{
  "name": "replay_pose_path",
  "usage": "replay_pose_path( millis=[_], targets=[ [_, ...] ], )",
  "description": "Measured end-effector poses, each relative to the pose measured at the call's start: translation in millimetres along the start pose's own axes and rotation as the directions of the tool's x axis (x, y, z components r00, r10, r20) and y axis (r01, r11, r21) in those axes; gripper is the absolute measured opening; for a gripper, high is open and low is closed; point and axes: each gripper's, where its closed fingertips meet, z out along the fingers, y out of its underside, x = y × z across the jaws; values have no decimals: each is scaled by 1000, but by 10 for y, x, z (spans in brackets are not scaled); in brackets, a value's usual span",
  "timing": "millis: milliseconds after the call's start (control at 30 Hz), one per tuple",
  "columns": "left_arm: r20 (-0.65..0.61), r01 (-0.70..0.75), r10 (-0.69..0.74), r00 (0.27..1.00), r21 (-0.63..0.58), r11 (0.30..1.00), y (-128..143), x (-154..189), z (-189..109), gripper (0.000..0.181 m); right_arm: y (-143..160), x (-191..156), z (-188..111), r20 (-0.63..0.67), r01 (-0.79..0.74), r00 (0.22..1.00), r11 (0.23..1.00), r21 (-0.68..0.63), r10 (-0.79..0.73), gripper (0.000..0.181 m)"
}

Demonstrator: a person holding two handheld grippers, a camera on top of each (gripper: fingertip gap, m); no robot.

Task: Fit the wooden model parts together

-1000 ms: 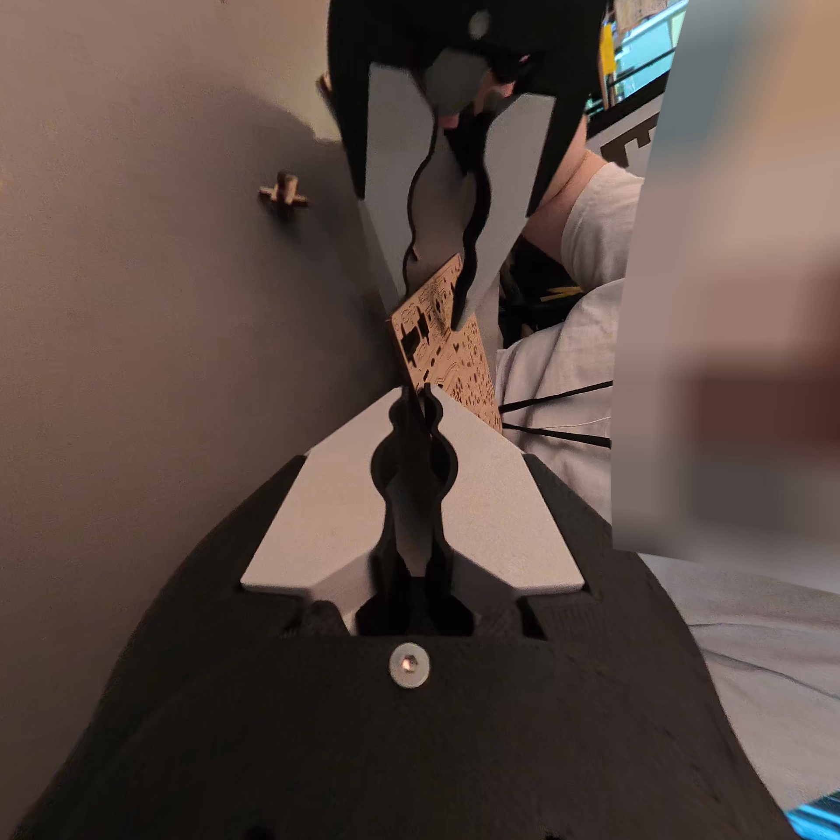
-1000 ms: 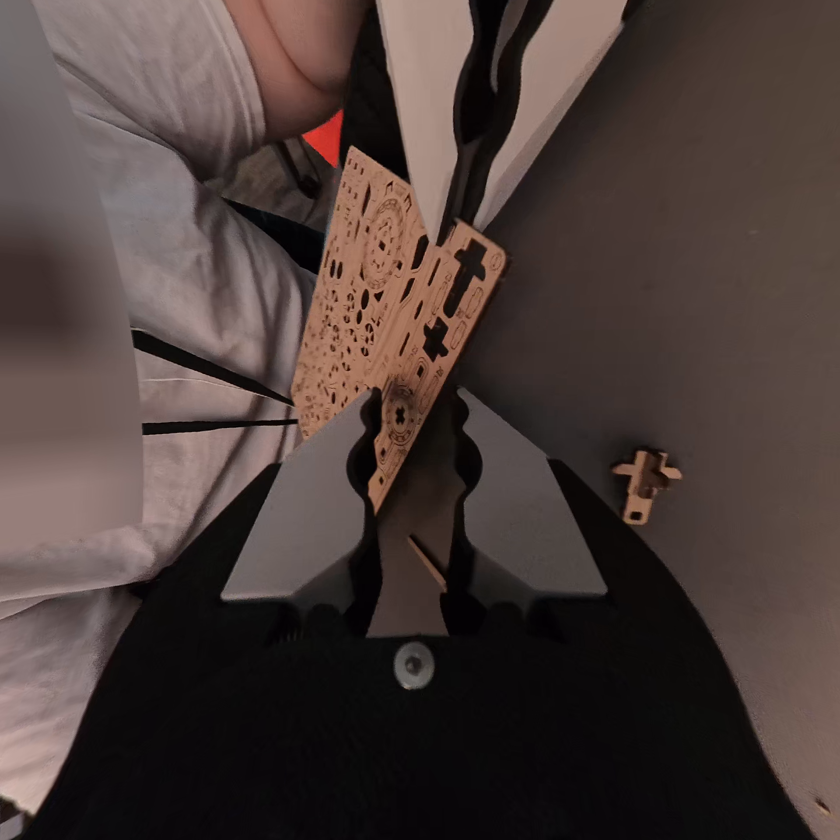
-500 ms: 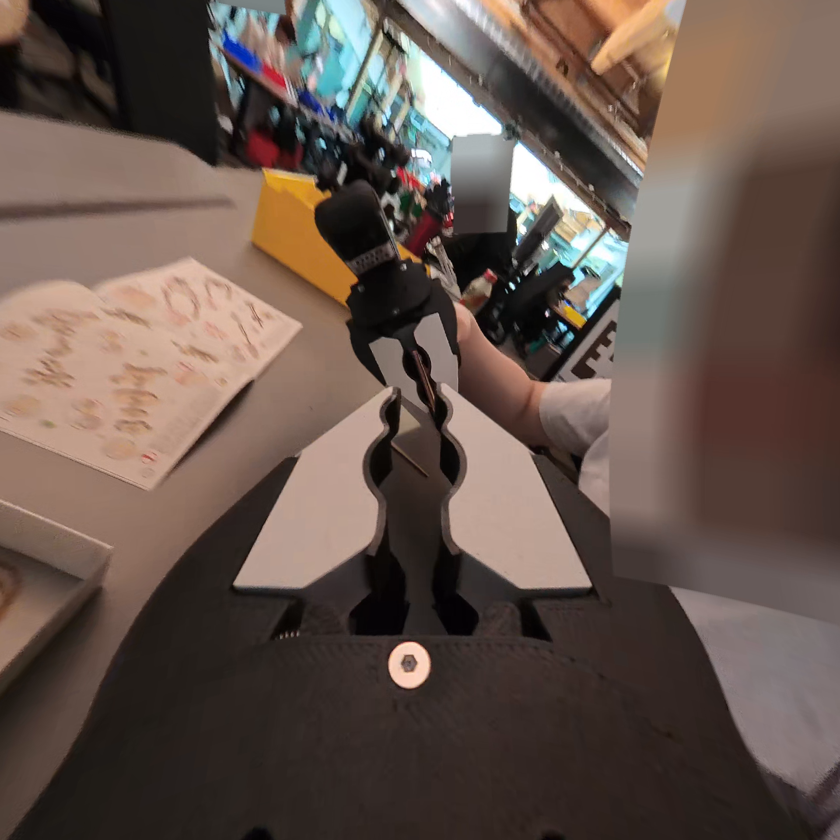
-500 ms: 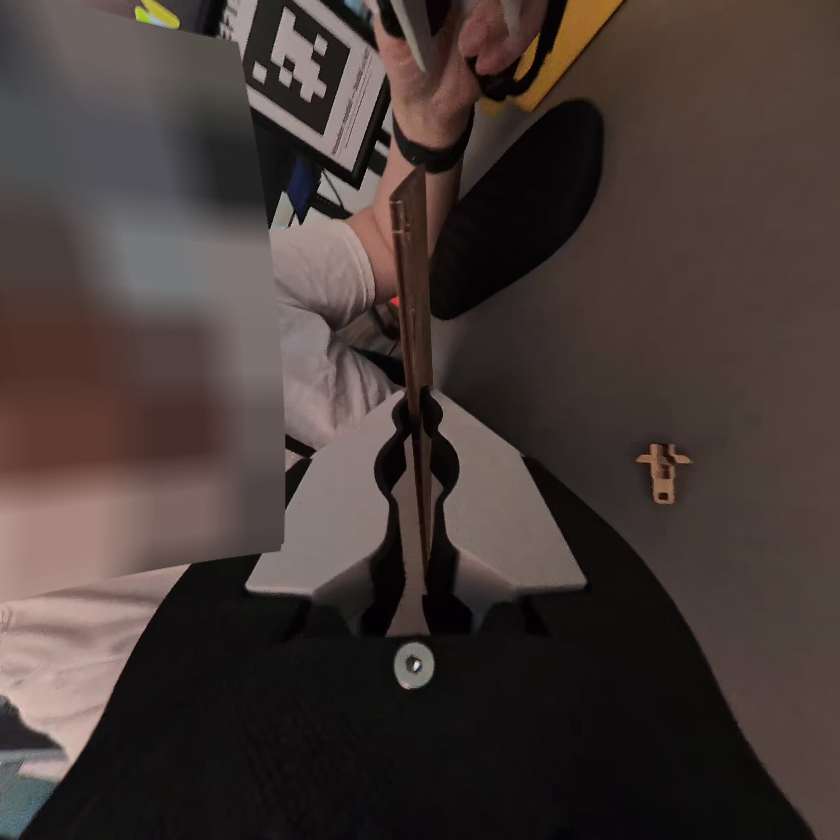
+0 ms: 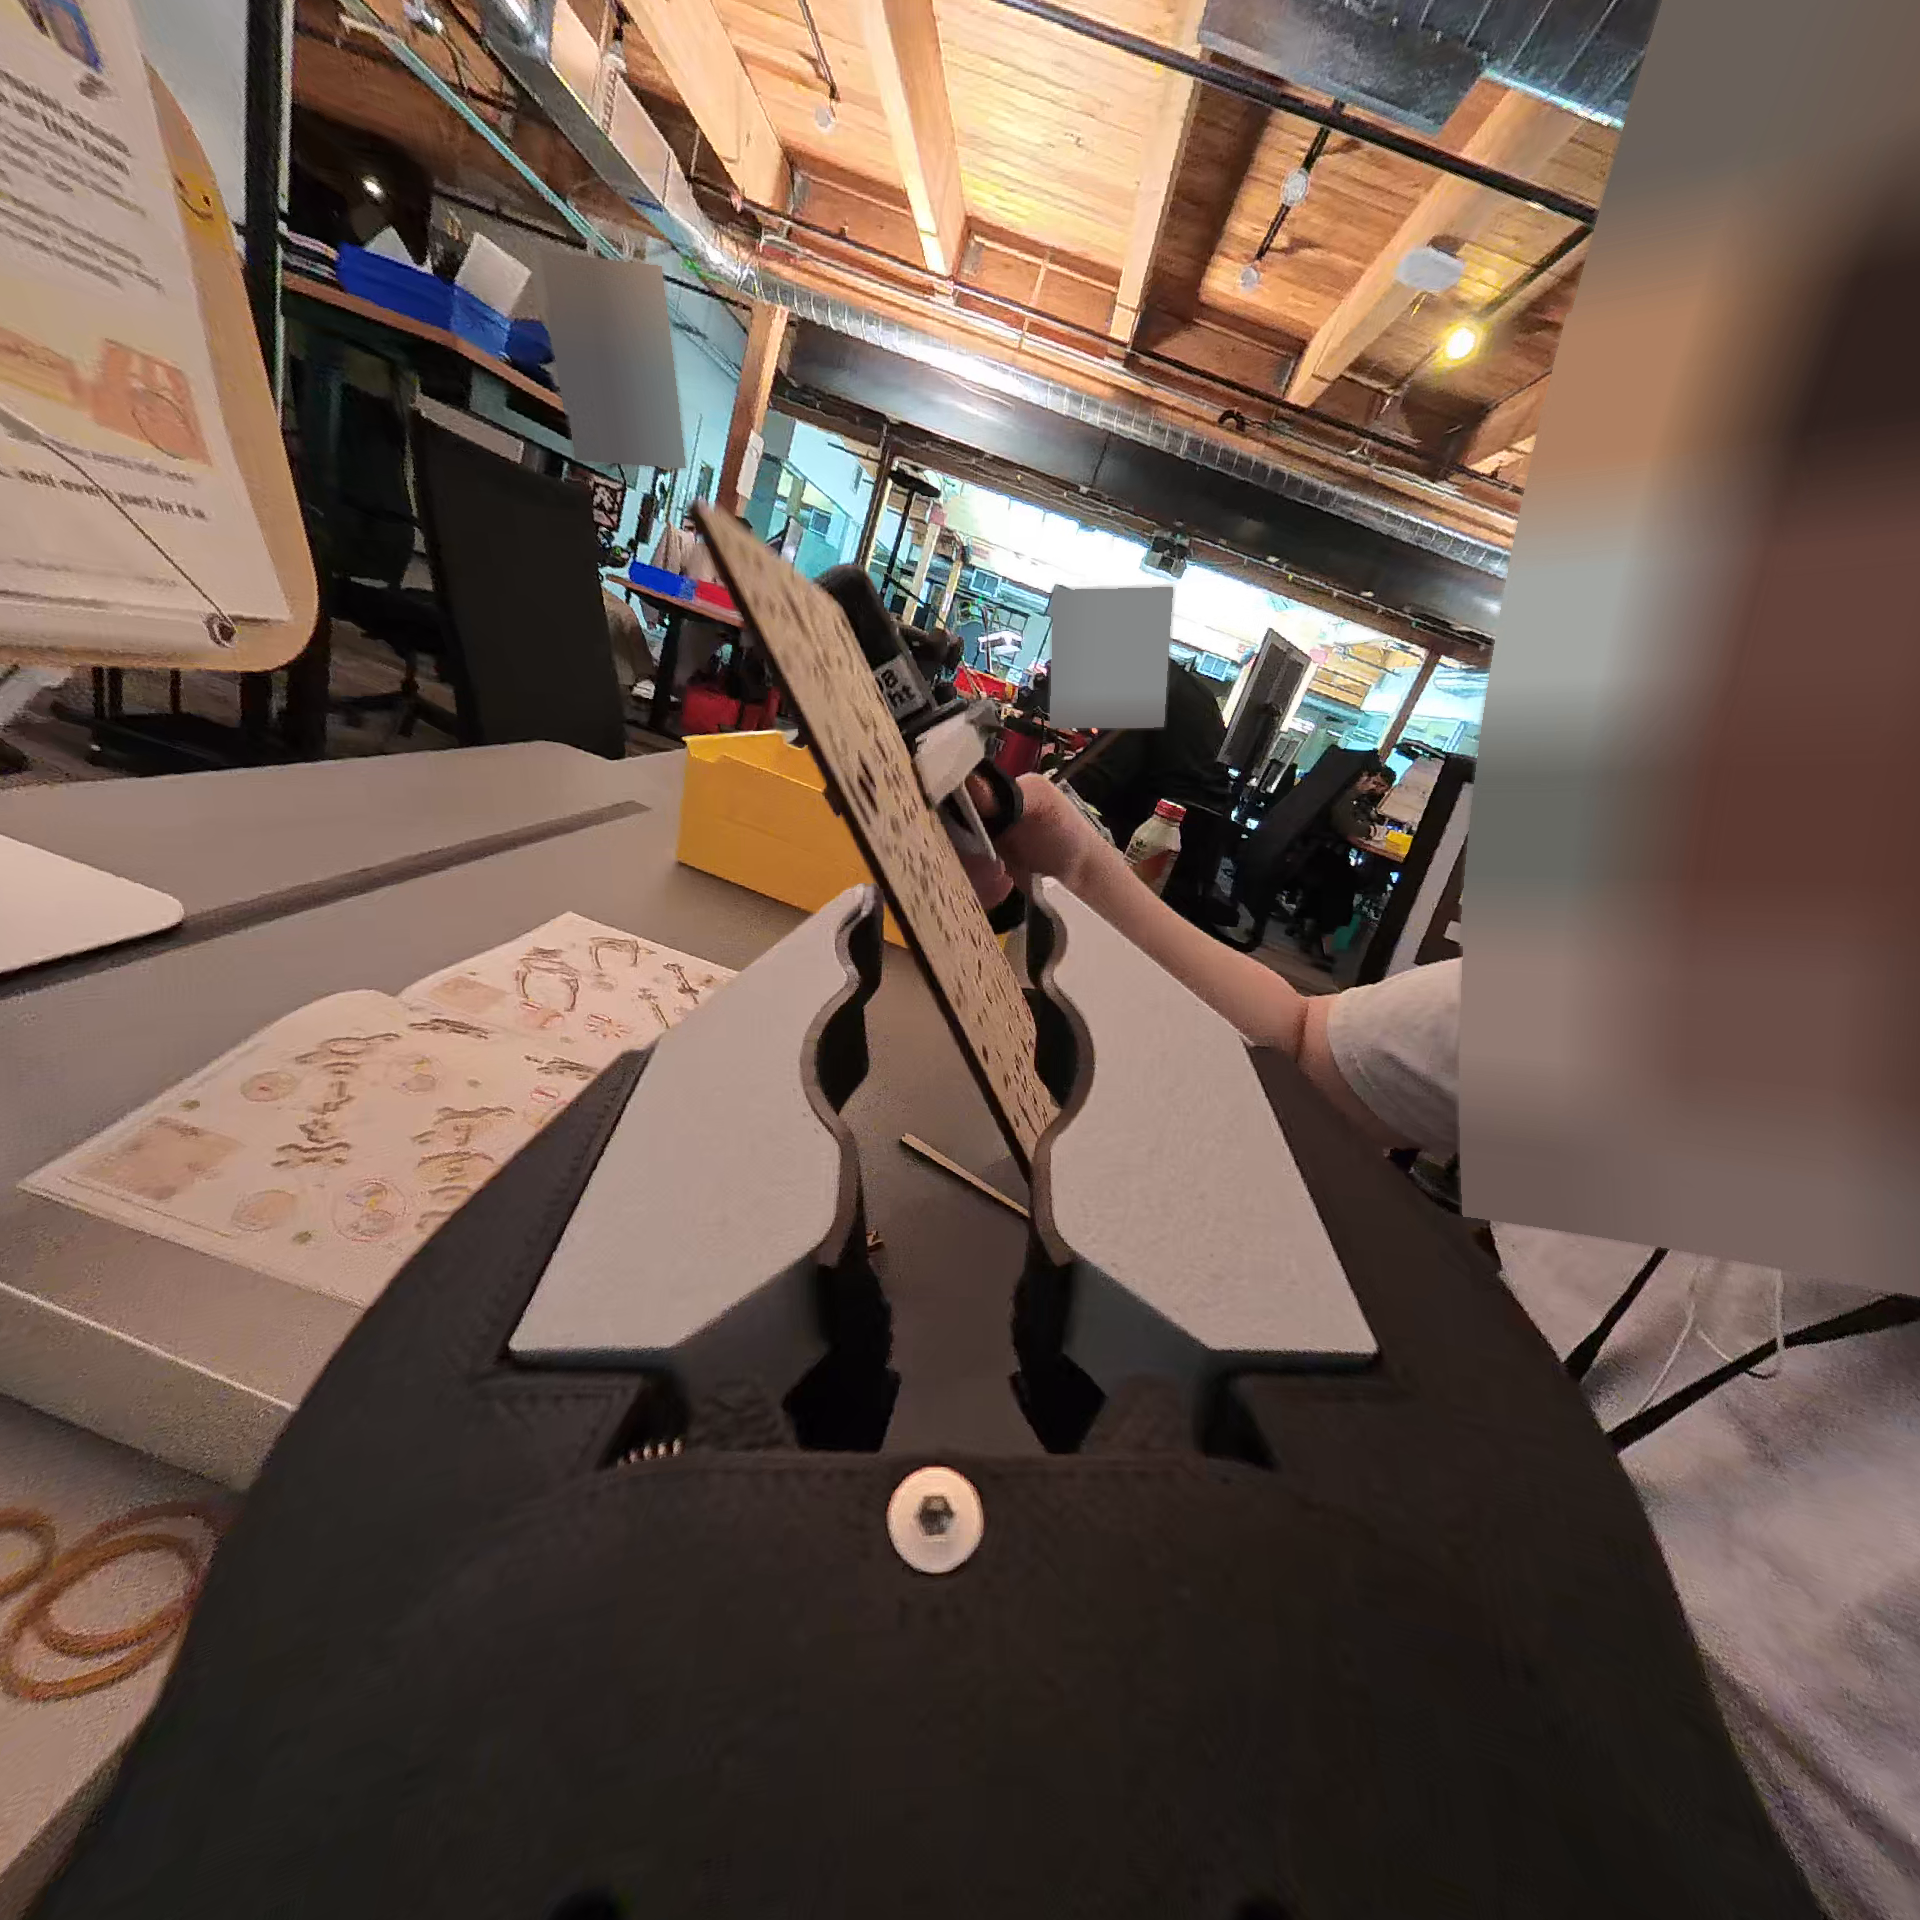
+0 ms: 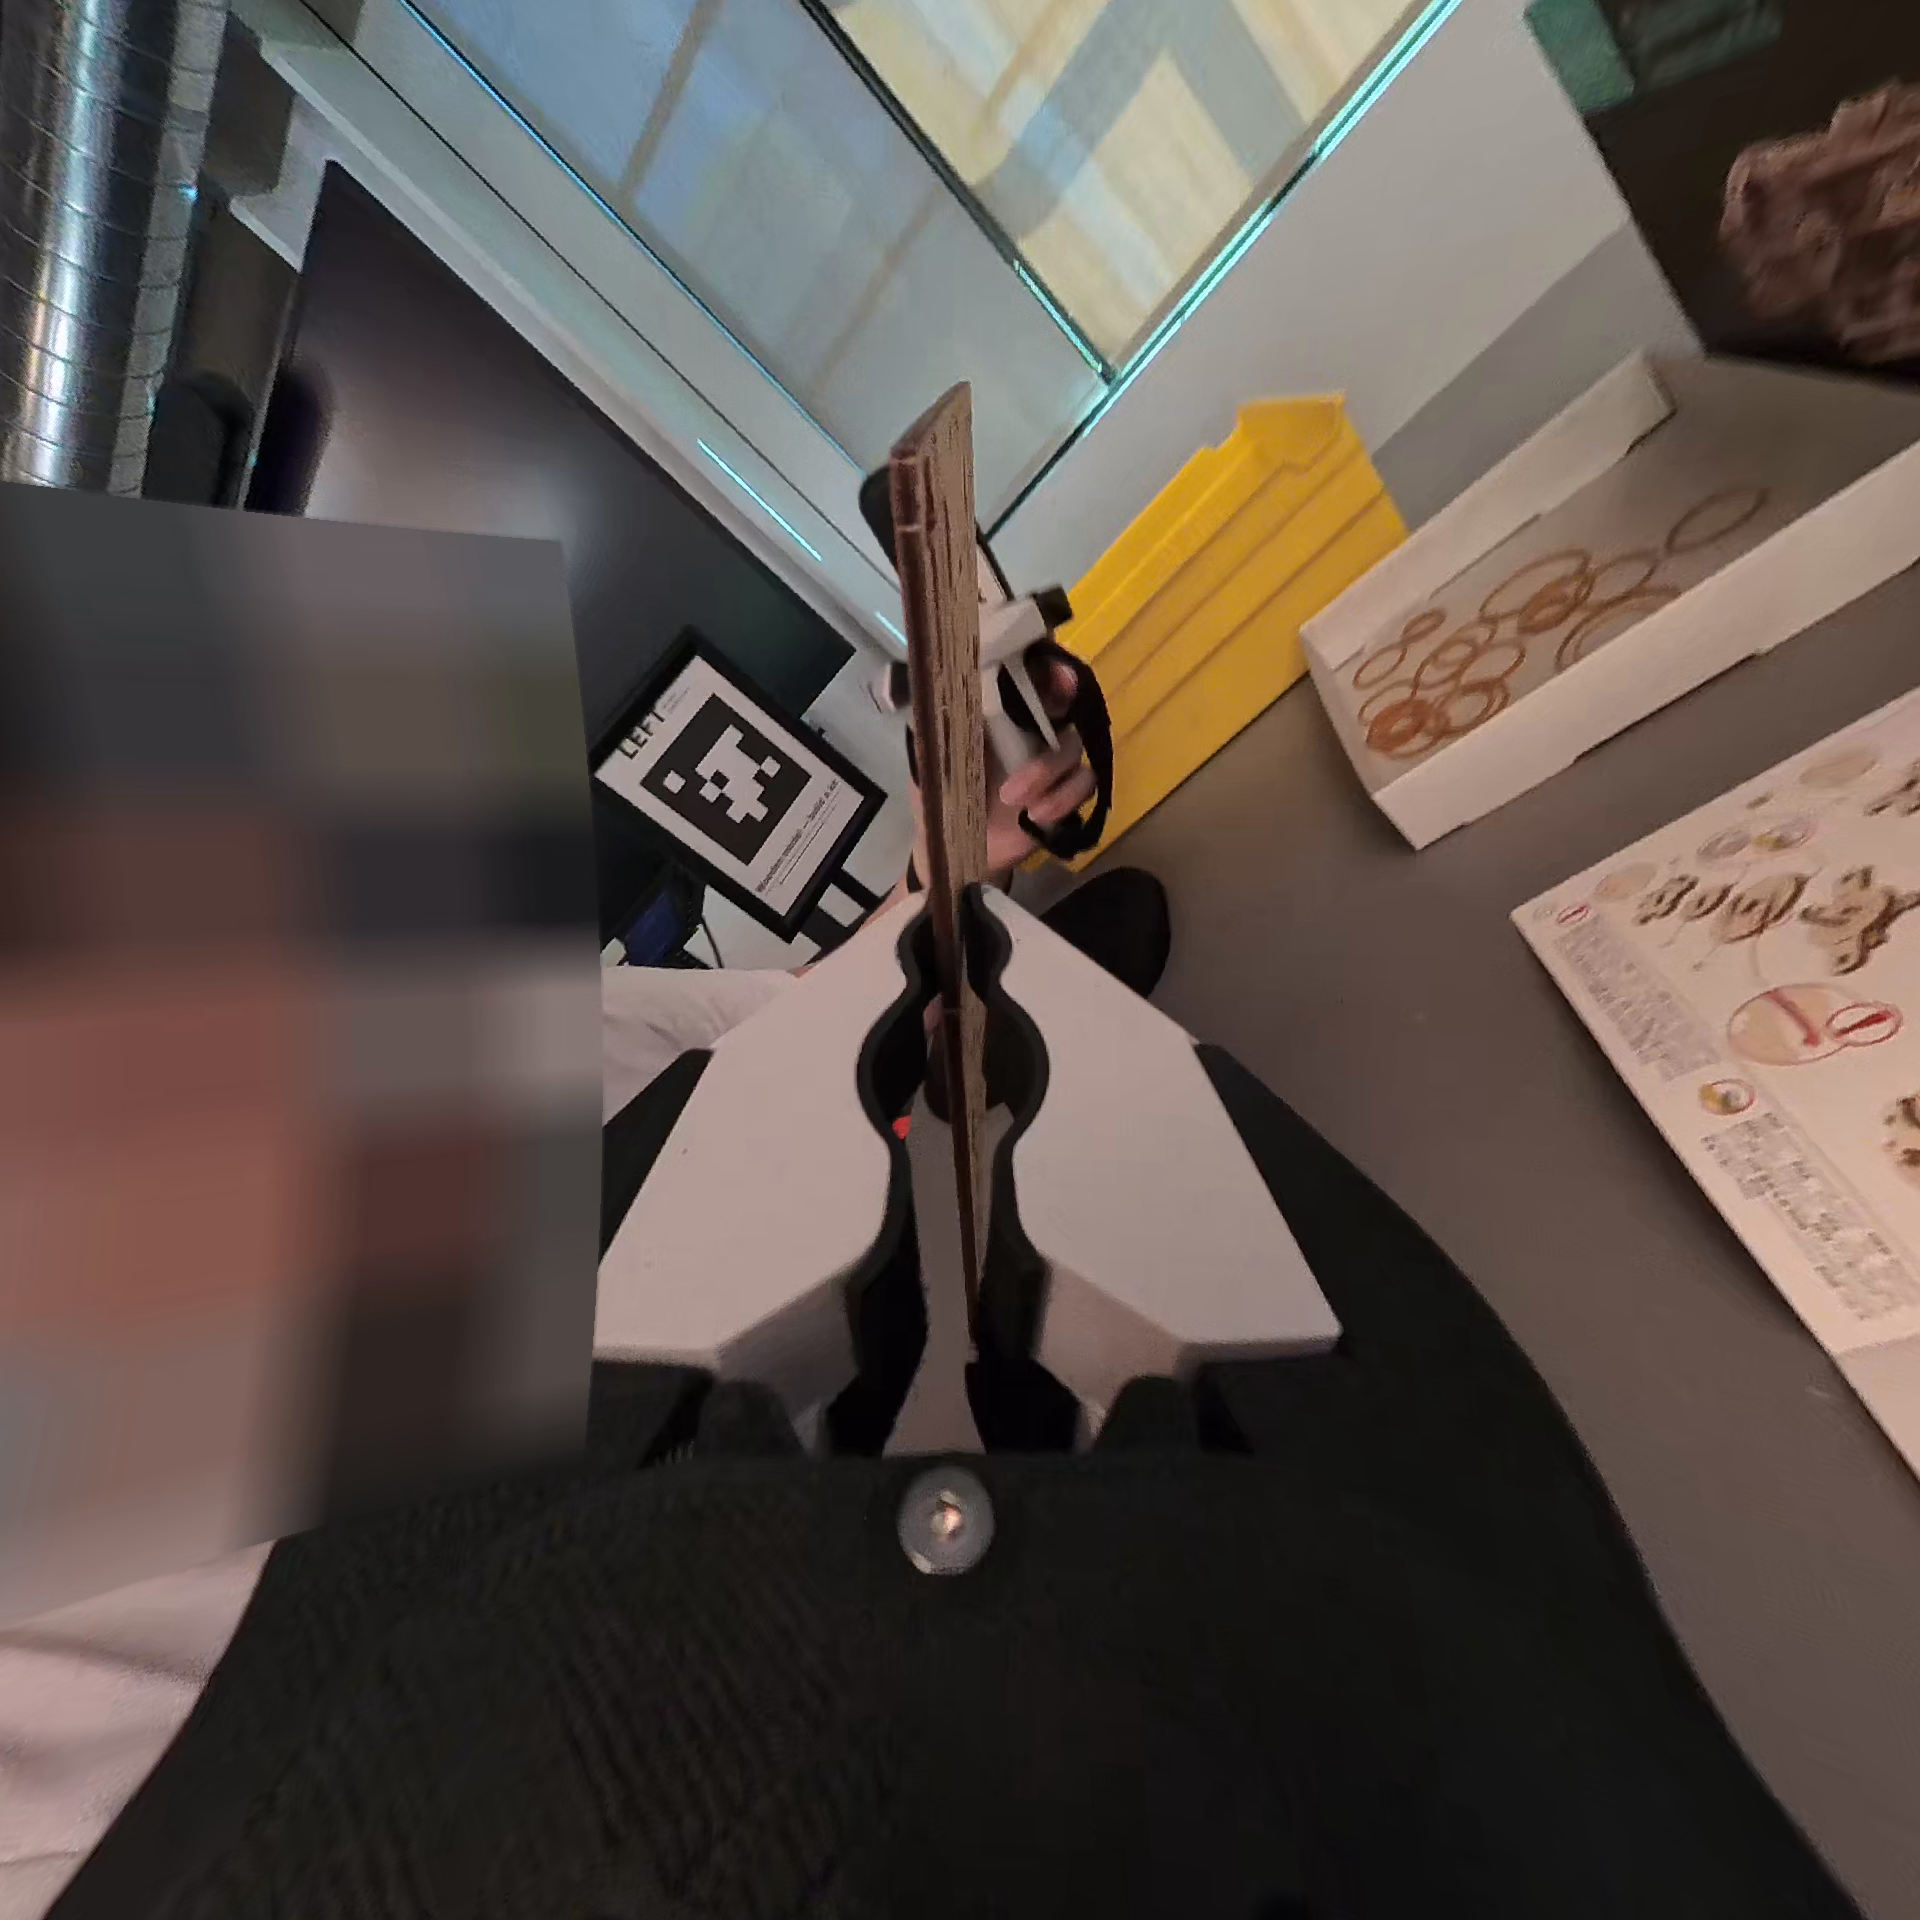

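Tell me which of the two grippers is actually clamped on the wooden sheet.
The right gripper: its fingers pinch the wooden sheet edge-on, while the fingers of the left gripper stand wide apart.

The room is a big workshop with a wooden ceiling [image 5: 1049,156] held up by pale wooden beams [image 5: 914,114]. A small round yellow lamp [image 5: 1460,340] glows high on the right. Far away, bright windows [image 5: 1039,520] let in daylight. A smooth grey table [image 5: 312,821] fills the near part. A yellow plastic bin [image 5: 758,810] sits on its far side. A dark office chair [image 5: 520,603] stands behind the table. In the right wrist view, a big window with a white frame [image 6: 831,187] slants overhead.
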Motion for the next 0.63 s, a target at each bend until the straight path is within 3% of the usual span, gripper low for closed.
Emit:
replay_pose_path(
  millis=[33, 200, 433, 633],
  targets=[
    [-5, 8, -8, 1000, -2, 1000, 27, -4, 17, 25, -31, -20, -20, -1, 16, 1000, 1000, 14, -16, 1],
    [19, -11, 11, 1000, -8, 1000, 114, -71, 70, 37, -75, -65, -29, 4, 74, 997, 997, 38, -74, 1],
    [40, -58, 59, 997, -10, 998, 77, -30, 72, 37, -70, -66, -21, 2, 107, 994, 994, 35, -107, 1],
    [66, -5, 4, 998, 14, 1000, 95, -111, 97, 81, -107, -79, -56, 20, 94, 995, 994, 63, -95, 1]
  ],
)
